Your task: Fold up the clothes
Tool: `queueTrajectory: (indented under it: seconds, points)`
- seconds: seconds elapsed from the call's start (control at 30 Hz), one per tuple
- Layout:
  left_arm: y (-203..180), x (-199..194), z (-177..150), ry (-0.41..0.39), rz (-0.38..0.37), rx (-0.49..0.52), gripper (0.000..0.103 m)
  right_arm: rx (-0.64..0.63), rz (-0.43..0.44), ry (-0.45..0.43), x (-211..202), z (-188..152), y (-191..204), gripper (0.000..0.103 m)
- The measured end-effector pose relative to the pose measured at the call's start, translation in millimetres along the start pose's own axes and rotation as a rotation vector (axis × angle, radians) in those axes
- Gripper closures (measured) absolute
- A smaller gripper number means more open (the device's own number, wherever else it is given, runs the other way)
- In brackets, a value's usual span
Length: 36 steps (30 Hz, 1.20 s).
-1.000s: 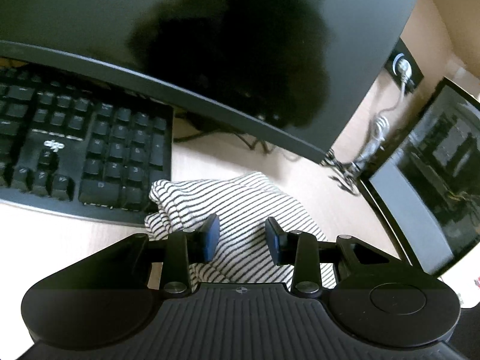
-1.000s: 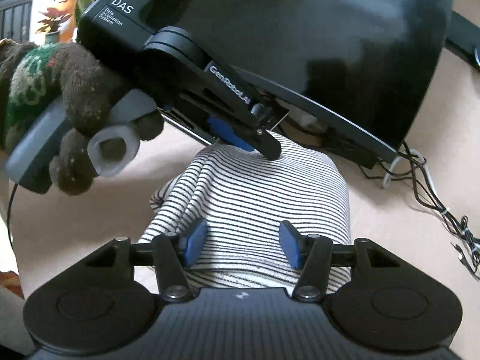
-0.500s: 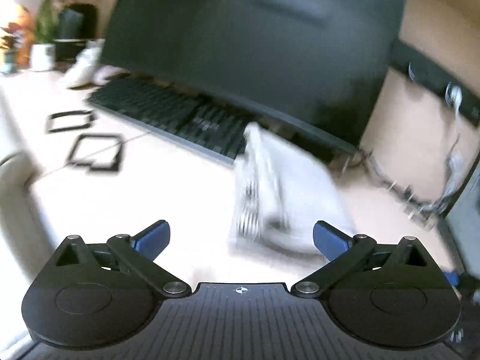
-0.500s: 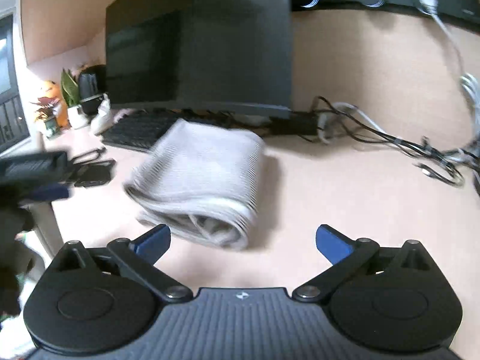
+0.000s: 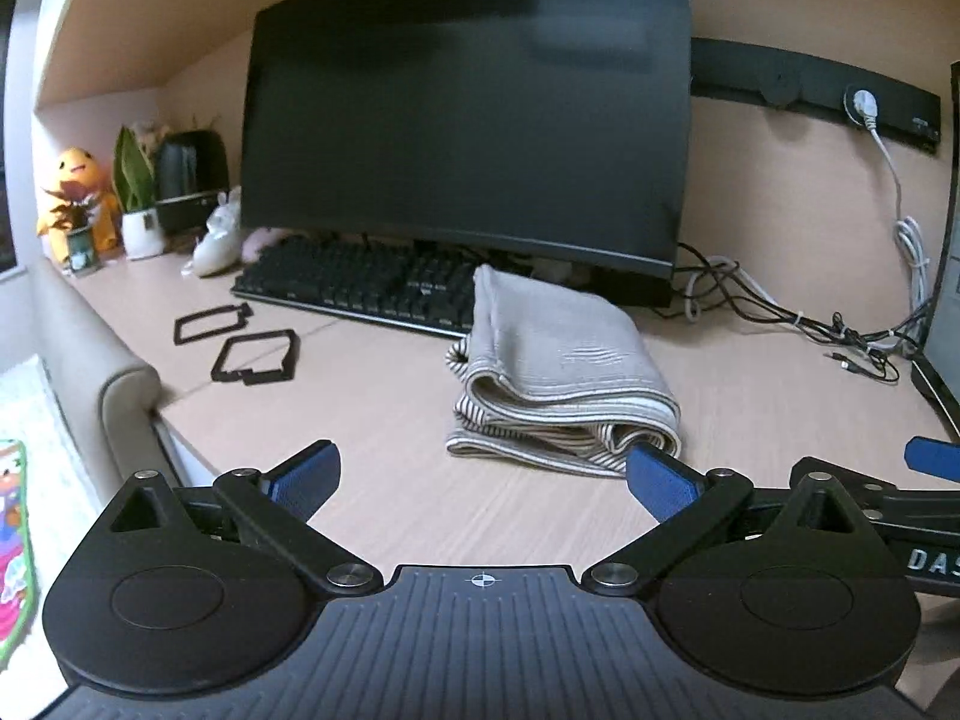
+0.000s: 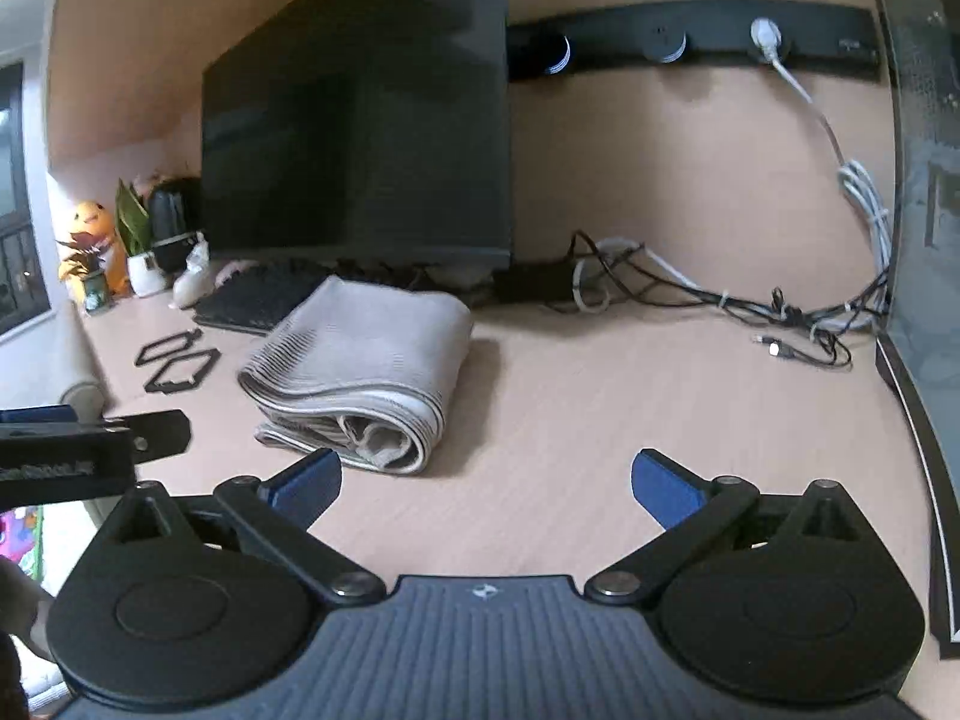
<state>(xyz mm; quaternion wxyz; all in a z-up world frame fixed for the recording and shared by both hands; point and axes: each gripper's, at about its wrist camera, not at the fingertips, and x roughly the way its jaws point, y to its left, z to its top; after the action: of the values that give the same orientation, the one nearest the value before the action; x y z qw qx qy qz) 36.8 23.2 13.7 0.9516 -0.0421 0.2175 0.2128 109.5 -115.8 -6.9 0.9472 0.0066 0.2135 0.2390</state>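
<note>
one folded striped garment (image 5: 558,366) lies on the counter (image 5: 390,420), its far edge against the one keyboard (image 5: 360,282) under one dark monitor (image 5: 474,120). two black frames (image 5: 240,339) lie to its left. left gripper (image 5: 483,480) and right gripper (image 6: 486,483) both hover short of it, fingers (image 5: 306,474) spread wide, holding nothing. a second screen (image 6: 924,240) is cut off at the right edge.
</note>
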Motion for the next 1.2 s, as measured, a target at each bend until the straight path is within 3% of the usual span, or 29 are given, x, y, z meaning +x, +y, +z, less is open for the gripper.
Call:
queueTrajectory:
  seconds: [0.23, 0.6, 1.2]
  points:
    - [-13, -15, -2, -0.025, -0.041, 0.036, 0.0, -0.036, 0.041, 0.0, -10, -3, 5, 0.0]
    - [12, -22, -5, 0.005, 0.042, -0.05, 0.0, -0.031, 0.028, -0.023, -14, -1, 14, 0.0]
    - [8, -10, -4, 0.039, 0.017, -0.023, 0.0, -0.012, 0.034, -0.008, -4, 3, 12, 0.0]
